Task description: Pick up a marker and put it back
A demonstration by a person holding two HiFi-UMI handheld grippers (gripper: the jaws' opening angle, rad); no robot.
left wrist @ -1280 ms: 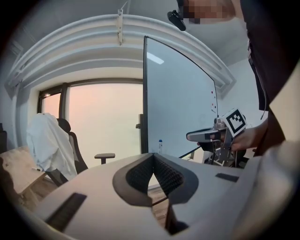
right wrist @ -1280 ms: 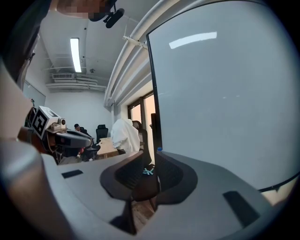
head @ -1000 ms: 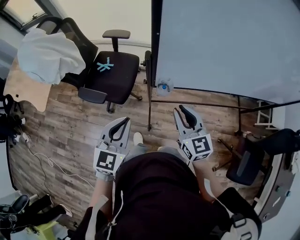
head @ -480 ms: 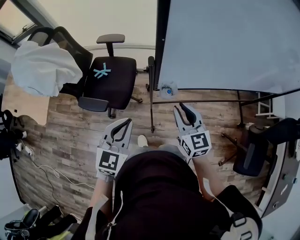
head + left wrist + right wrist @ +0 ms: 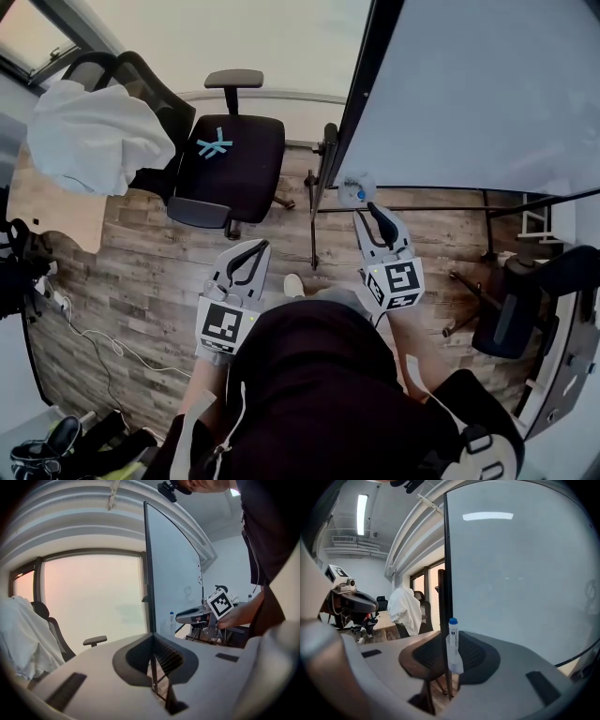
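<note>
A white marker with a blue cap (image 5: pixel 453 637) stands upright in a clear holder (image 5: pixel 356 190) on the left edge of the whiteboard (image 5: pixel 478 84). My right gripper (image 5: pixel 372 210) points at it from just short of the holder. Its jaws stand slightly apart with nothing between them, and the marker shows through the gap in the right gripper view. My left gripper (image 5: pixel 256 246) hangs lower and to the left over the wooden floor, shut and empty. In the left gripper view the right gripper (image 5: pixel 180 616) and the marker (image 5: pixel 171 623) appear beside the board's frame.
A black office chair (image 5: pixel 230 155) with a blue tape cross stands left of the whiteboard's post (image 5: pixel 319 202). A second chair with a white cloth (image 5: pixel 94 136) over it is at far left. Another dark chair (image 5: pixel 520 305) is at the right. A cable (image 5: pixel 89 323) runs across the floor.
Both grippers have moved forward toward the whiteboard. The right one has closed in on the marker holder. The head view has shifted, so the board sits further right.
</note>
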